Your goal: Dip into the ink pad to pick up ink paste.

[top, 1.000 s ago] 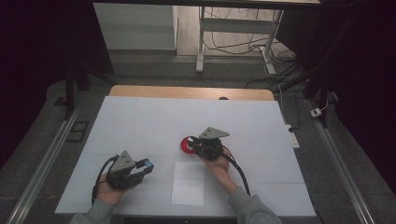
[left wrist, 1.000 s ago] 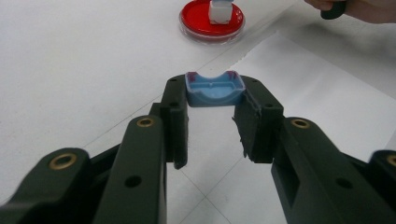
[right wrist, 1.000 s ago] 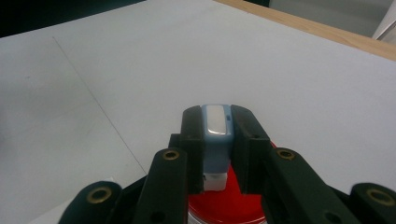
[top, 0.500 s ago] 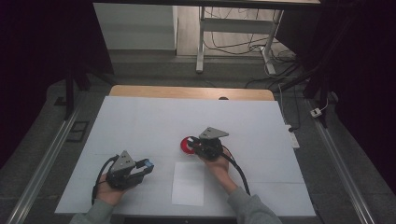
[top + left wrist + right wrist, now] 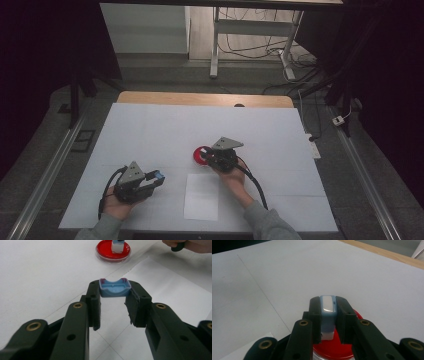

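White paper covers the counter [image 5: 150,130], with a bare wooden strip along its far edge and a smaller loose sheet [image 5: 201,196] lying near the person. On it, the work looks like inking a stamp, and it seems about midway. The left gripper [image 5: 115,298] has its jaws clamped on a light blue stamp cap [image 5: 115,287], held low above the paper and well apart from the pad, so the cap is already off. The right gripper [image 5: 328,315] pinches the pale blue stamp body [image 5: 328,315] upright, its white base right over the round red ink pad [image 5: 113,250]; from the left gripper view the stamp appears to sit on the red surface, though real contact is hard to confirm. What probably remains is lifting the inked stamp, pressing it on the small sheet just beside the pad, and then refitting the cap.
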Tool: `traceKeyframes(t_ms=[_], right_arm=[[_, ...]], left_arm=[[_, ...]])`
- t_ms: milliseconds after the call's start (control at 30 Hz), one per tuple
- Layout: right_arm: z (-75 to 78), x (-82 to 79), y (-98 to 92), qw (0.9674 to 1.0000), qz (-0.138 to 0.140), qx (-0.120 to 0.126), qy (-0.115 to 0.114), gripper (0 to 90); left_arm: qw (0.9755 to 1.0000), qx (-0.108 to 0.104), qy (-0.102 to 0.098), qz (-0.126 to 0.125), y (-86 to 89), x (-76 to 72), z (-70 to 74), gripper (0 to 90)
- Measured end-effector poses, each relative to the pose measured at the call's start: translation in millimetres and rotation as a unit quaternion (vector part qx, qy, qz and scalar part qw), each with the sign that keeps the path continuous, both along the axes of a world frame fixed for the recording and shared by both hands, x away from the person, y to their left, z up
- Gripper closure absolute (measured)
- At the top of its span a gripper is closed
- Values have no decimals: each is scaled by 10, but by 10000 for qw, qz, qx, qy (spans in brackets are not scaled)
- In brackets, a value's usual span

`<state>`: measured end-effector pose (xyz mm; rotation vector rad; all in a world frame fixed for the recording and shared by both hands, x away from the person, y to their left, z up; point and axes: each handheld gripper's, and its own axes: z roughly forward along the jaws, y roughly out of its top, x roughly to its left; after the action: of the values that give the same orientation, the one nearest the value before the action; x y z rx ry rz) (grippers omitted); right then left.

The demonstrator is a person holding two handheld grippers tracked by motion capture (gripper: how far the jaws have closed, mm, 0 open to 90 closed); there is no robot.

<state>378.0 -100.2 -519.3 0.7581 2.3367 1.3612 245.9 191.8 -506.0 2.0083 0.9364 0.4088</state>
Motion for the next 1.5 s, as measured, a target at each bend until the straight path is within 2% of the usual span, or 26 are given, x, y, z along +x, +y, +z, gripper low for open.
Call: traceKeyframes(t_ms=[400, 667, 1500], right_arm=[[30, 0, -21, 9999, -12, 100, 37, 754], [40, -5, -22, 10000, -18, 89, -5, 754], [146, -13, -104, 9995, -40, 310, -87, 753]], left_arm=[[10000, 1, -11, 2, 8, 3, 3, 657], [10000, 0, -16, 8, 11, 3, 3, 656], [10000, 4, -2, 16, 15, 6, -3, 656]])
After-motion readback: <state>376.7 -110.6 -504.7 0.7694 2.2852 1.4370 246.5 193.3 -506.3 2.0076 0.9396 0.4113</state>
